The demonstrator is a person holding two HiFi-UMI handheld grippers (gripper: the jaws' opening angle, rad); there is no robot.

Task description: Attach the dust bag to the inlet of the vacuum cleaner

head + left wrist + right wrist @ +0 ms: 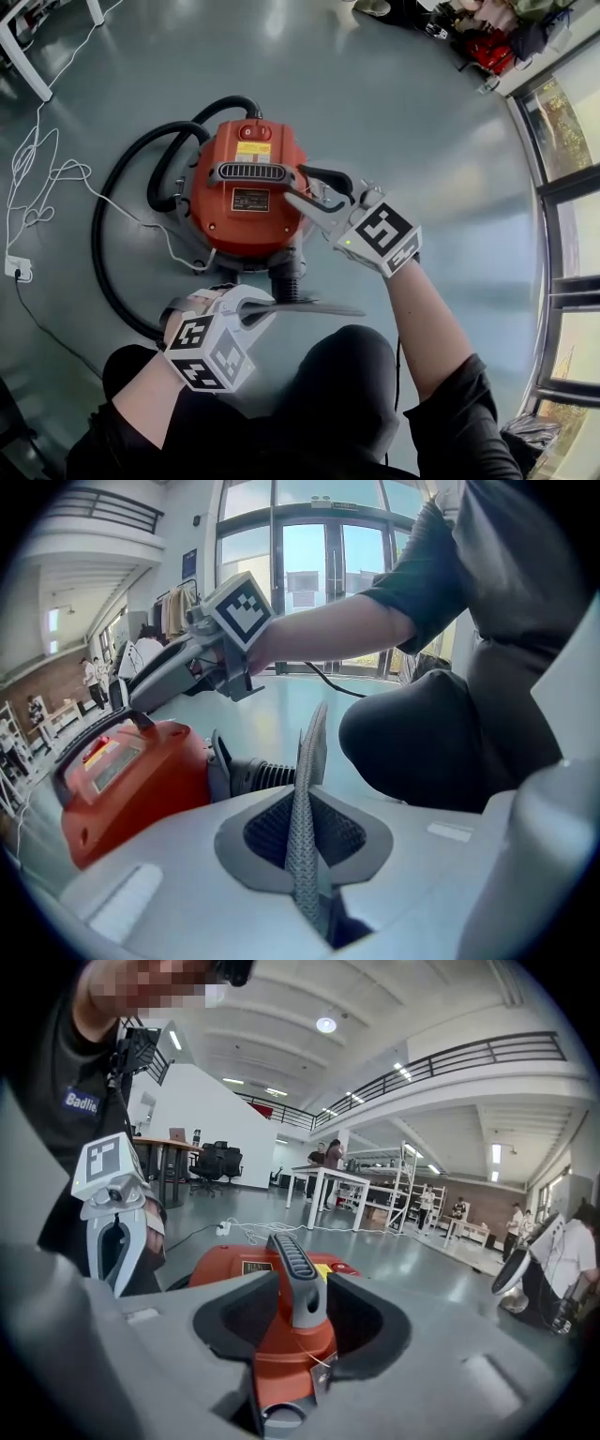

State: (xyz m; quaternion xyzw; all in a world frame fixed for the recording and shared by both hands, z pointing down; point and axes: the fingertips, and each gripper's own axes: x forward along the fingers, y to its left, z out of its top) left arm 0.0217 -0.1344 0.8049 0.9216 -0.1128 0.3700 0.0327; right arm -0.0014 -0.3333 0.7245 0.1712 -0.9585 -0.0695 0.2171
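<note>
Red vacuum cleaner (246, 202) sits on the grey floor (422, 112), black hose (112, 206) looping round its far side and left. Left gripper (258, 309) is on the person's side of the vacuum, jaws nearly together and clamped on the dust bag (302, 799). Head view shows the bag only as a thin dark flat strip just short of the vacuum's near end. Left gripper view shows more: grey woven fabric standing edge-on between the pads, and past it the ribbed black inlet (255, 773) sticking out of the vacuum toward the person. Bag looks close to the inlet but apart from it; contact is hard to judge from these angles. Right gripper (317, 199) is over the vacuum's right side. Right gripper view shows its jaws wide apart with the grey ribbed handle (292, 1274) between them, gap on both sides, pads not pressing. Head view hides that gap behind the gripper body. White cable (47, 178) trails on the floor well left of the vacuum.
</note>
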